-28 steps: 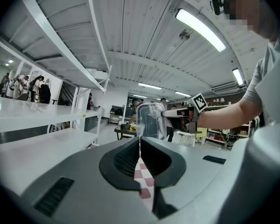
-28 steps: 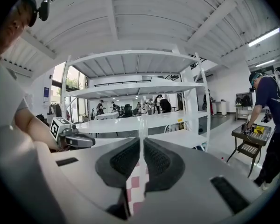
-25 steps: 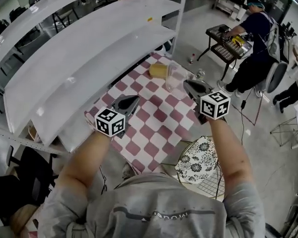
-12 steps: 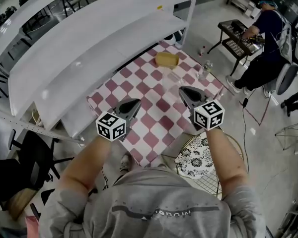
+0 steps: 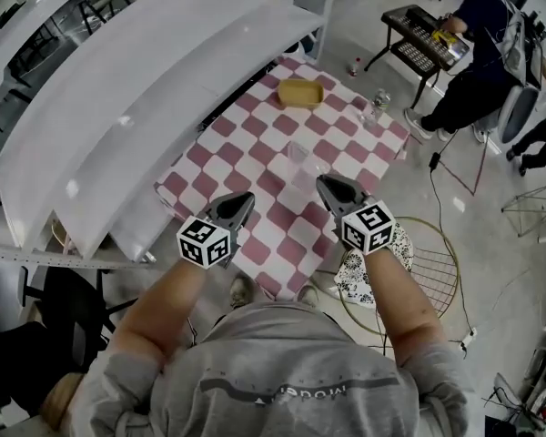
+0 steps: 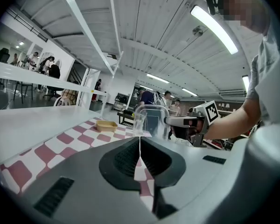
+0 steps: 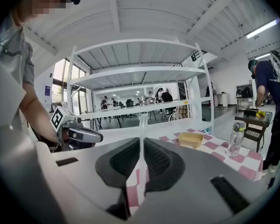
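Ahead, clear cup [image 5: 298, 157], tan dish [image 5: 301, 92].

The person's bare left forearm [image 5: 155, 303] runs up toward 1 o'clock in the head view and the right forearm [image 5: 402, 303] toward 11 o'clock, so the two arms converge slightly ahead of the body. The left tool [image 5: 244, 198] and the right tool [image 5: 325, 184] are held side by side and apart, tips forward, with the marker cubes [image 5: 205, 241] nearest the wrists. Each tool has its jaws pressed together with nothing between them.
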